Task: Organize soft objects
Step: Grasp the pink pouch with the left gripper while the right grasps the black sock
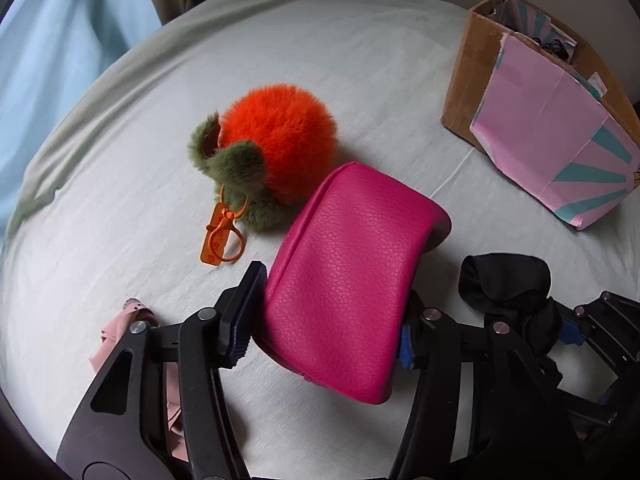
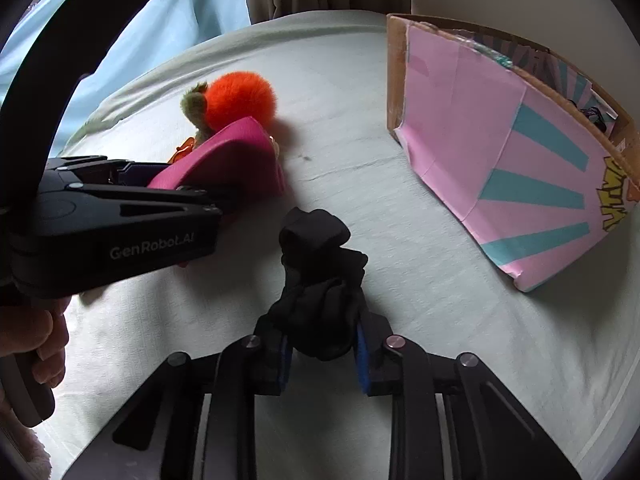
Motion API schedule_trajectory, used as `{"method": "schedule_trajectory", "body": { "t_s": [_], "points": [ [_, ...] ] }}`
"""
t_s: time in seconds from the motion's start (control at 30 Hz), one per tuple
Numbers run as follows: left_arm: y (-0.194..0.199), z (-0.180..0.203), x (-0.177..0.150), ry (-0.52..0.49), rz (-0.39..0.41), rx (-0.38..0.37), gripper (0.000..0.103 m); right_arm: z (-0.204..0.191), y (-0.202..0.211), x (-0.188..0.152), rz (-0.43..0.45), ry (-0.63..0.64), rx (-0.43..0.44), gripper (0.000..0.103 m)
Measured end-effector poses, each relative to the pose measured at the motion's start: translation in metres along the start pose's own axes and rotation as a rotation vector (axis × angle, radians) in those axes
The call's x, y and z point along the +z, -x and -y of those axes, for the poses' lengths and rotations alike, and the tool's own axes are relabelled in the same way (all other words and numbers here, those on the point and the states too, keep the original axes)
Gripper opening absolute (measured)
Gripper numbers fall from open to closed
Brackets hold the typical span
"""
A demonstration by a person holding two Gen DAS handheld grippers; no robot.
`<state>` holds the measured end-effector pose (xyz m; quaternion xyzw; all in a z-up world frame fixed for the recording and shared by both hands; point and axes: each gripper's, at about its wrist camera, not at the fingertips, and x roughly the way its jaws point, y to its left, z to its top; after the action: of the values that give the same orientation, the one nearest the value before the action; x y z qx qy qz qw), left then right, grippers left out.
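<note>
left wrist view: both grippers loaded, box far right.
left gripper [image 1: 324, 312] jaws clamp pink pouch [image 1: 344, 280]; right gripper [image 2: 322, 354] jaws pinch black sock [image 2: 320, 280]; orange pompom [image 1: 276, 148] left on bed [image 1: 360, 60], unboxed [image 1: 560, 128].

On the bed [image 1: 360, 60]: one pink pouch [image 1: 348, 280], one orange pompom [image 1: 280, 144] with one orange tag [image 1: 216, 240], one black sock bundle [image 2: 320, 288], one pale pink cloth [image 1: 116, 340], one cardboard box [image 1: 472, 80] near the right edge.

Left gripper [image 1: 324, 316] and right gripper [image 2: 320, 344] (side by side), both clamped.
</note>
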<state>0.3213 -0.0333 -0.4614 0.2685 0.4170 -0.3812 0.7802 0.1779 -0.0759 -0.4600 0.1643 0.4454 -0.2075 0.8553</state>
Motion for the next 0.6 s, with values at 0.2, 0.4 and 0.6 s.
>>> {"method": "schedule_trajectory", "body": {
  "t_s": [0.2,0.4,0.6],
  "points": [
    [0.017,0.01,-0.01,0.011,-0.008,0.01,0.048,0.007,0.013,0.002,0.006,-0.003,0.005,0.023],
    [0.055,0.01,-0.009,0.073,-0.003,0.026,0.048,0.017,0.043,0.016,0.014,0.02,0.021,0.023],
    [0.122,0.018,-0.001,0.16,0.022,0.078,0.048,0.029,0.097,0.043,0.036,0.066,0.049,0.023]
  ]
}}
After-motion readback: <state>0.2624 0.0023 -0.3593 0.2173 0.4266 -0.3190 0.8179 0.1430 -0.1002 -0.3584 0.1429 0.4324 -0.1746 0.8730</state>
